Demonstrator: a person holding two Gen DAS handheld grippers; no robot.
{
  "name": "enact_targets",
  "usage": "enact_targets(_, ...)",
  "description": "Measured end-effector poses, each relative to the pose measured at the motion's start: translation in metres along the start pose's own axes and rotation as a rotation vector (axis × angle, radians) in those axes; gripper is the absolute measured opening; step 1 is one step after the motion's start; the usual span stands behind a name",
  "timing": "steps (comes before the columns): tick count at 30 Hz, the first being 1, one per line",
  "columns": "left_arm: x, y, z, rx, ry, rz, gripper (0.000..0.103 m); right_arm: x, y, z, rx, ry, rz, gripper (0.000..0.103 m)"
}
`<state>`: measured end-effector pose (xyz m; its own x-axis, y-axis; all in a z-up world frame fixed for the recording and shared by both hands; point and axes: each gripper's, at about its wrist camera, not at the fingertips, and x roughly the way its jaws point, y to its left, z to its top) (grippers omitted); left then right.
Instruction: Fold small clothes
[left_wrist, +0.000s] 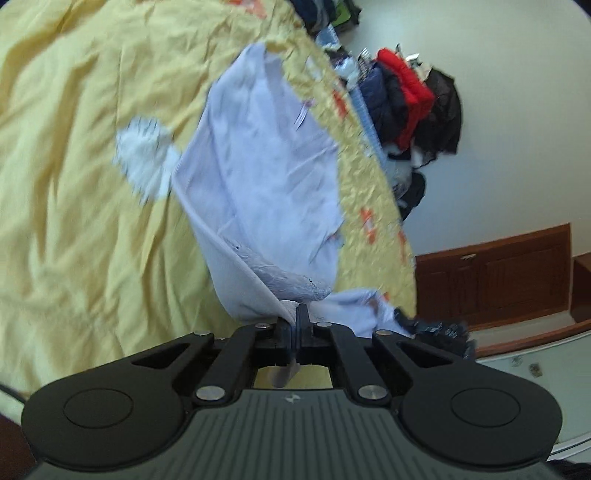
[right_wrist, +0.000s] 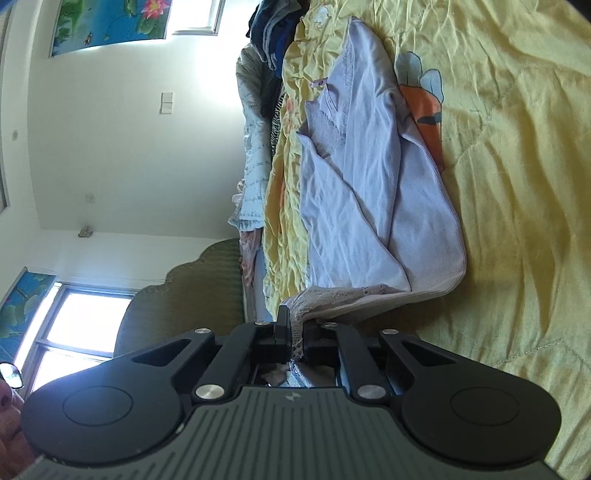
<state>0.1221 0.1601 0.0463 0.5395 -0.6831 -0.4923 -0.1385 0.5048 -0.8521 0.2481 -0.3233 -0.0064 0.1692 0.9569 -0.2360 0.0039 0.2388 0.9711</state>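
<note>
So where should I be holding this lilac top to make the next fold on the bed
Keep to the lace hem corners. The lilac top lies lengthwise on the yellow quilt, and its lace hem is the near edge. The left hand-held gripper and the right hand-held gripper each pinch it from the near side, probably best for carrying the hem forward.

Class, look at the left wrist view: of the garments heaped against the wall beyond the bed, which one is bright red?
The red puffer jacket, near the top of the heap. The navy jacket beside it and the black garment on its other side are dark.
</note>
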Motion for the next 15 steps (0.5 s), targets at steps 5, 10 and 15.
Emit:
enact_targets(5, -0.012, -0.009, 0.042, 0.007, -0.078, -0.080, 0.002, -0.005, 0.003, 0.018, 0.021, -0.041, 0.056, 0.011)
enact_targets(10, 0.017, -0.022, 0.102, 0.066, -0.090, -0.127, 0.002, 0.005, 0.010, 0.055, 0.014, -0.097, 0.092, 0.011)
enact_targets(15, 0.084, -0.008, 0.205, 0.010, -0.129, -0.129, 0.002, 0.032, -0.011, 0.148, 0.181, -0.242, 0.077, 0.017)
